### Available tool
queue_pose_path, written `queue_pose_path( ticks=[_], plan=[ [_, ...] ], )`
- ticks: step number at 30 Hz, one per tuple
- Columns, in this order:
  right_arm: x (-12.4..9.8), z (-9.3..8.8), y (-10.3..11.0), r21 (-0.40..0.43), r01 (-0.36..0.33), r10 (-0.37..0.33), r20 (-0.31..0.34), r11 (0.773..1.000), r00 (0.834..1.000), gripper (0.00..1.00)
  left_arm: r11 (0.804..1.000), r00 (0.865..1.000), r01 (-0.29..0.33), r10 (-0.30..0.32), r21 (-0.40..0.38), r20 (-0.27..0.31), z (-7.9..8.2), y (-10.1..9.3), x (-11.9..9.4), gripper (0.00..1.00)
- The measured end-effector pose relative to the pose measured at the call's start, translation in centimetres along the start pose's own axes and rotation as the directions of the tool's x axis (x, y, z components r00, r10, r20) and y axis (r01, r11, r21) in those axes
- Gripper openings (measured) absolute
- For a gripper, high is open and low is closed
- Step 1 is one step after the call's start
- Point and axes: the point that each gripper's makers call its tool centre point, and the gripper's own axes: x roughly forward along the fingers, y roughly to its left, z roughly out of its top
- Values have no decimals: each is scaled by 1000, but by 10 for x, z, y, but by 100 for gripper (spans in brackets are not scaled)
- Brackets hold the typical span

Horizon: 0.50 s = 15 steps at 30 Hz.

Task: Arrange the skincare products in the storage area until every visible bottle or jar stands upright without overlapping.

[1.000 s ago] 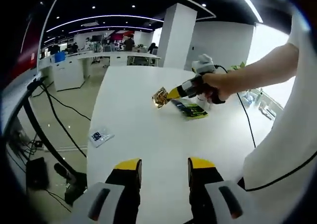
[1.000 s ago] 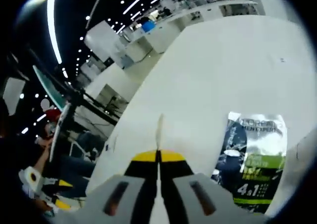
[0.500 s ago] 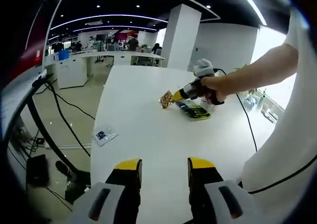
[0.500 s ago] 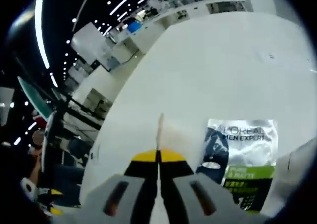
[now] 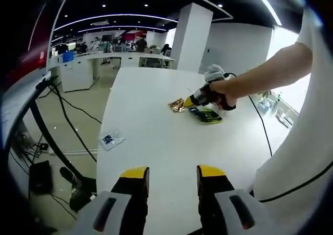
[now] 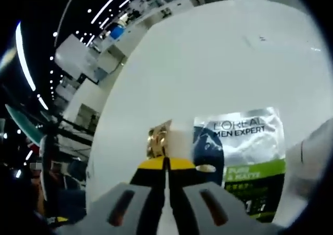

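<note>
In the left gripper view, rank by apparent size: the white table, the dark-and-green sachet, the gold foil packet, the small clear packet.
1. White table
2. Dark-and-green sachet
3. Small clear packet and gold foil packet: look alike, and the clear one lies nearer, so unsure.

Open office behind a long white surface [image 5: 156,141]

A small clear packet with a blue label [image 5: 110,139] lies alone near the surface's left edge. Black cables [image 5: 62,120] droop over the grey floor [image 5: 88,115] beside it. Beyond stands a wide white pillar [image 5: 190,37], with white desks [image 5: 78,71] and distant people at work, and curved light strips [image 5: 114,17] glow on the dark ceiling.
</note>
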Motion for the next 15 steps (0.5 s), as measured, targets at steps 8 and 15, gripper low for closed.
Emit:
queue_pose_path(
  ticks=[8, 15],
  plan=[
    [2, -3, -6, 38, 25, -25, 12, 999, 1000, 4, 1000, 1000, -13, 13, 1, -3, -3, 2, -4, 37],
    [5, -4, -9, -2, 49, -49, 14, 999, 999, 6, 1000, 1000, -21, 21, 2, -8, -5, 1, -8, 37]
  ],
)
